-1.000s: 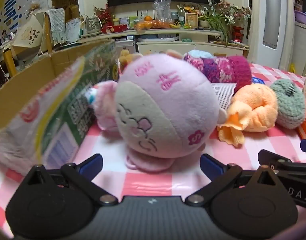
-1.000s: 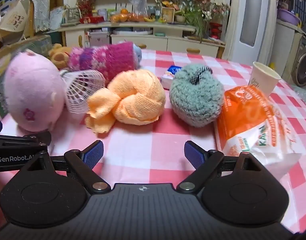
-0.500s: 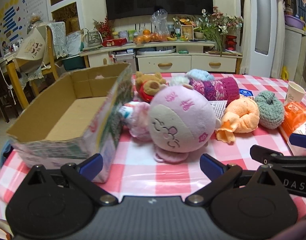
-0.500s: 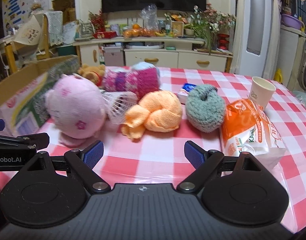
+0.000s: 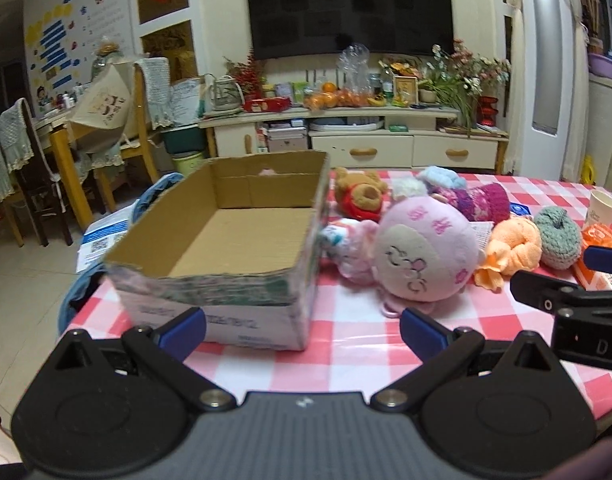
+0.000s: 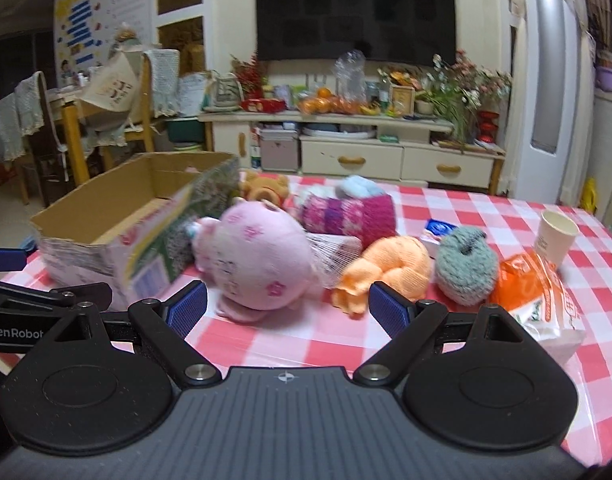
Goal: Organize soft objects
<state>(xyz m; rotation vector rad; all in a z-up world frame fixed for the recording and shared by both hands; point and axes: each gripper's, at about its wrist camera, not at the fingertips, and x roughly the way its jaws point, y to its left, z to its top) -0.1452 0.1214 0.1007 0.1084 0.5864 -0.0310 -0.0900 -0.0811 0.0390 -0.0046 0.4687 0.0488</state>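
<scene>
Item: round pink plush doll head with embroidered face (image 5: 424, 256). It lies on the red-and-white checked table (image 5: 346, 344), just right of the open brown cardboard box (image 5: 225, 236), touching a smaller pale pink plush (image 5: 348, 248) that sits between it and the box wall.

Handling, as we judge it: light, soft, compressible and not fragile. The smooth rounded body may squirm out of a shallow pinch, so we would close across its widest part.

Also right of the box: orange rolled terry cloth (image 5: 514, 248), grey-green crocheted ball (image 5: 558, 236), magenta knitted roll (image 5: 482, 200), brown bear toy (image 5: 362, 196).

Tools: left tool (image 5: 301, 328) spread wide and empty; right tool (image 6: 287, 308) likewise, nothing between its fingers.

Change: against a second ago, we see both tools drawn back and raised. The plush is smaller in view, and the box interior, empty, is now exposed.
</scene>
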